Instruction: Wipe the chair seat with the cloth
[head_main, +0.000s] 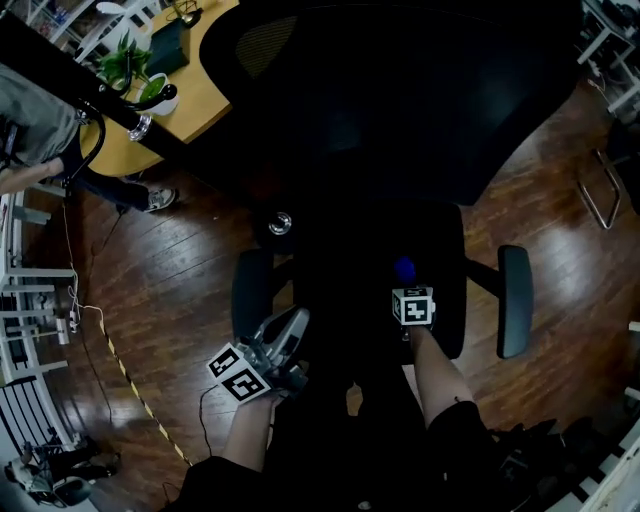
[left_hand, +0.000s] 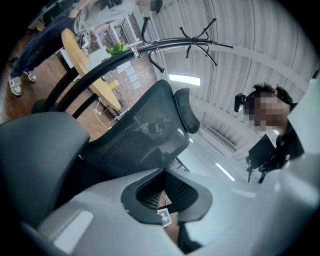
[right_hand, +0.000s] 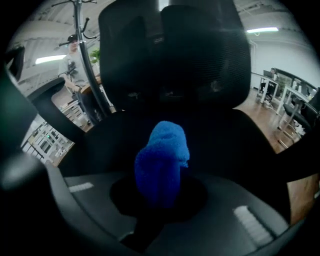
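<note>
Cloth (right_hand: 162, 160) in right claw (right_hand: 159, 192) — black seat (head_main: 440, 240), wooden floor (head_main: 180, 290)

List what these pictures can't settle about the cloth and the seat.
Dirt on the seat: head view and right gripper view too dark.
Whether the cloth touches the seat: right gripper view, its own bulk hides the underside.
The cloth's extent: head view shows only a small blue spot.

Head view looks steeply down on the chair (head_main: 400, 120); the 2 gripper views closely face its backrest (right_hand: 175, 55).
</note>
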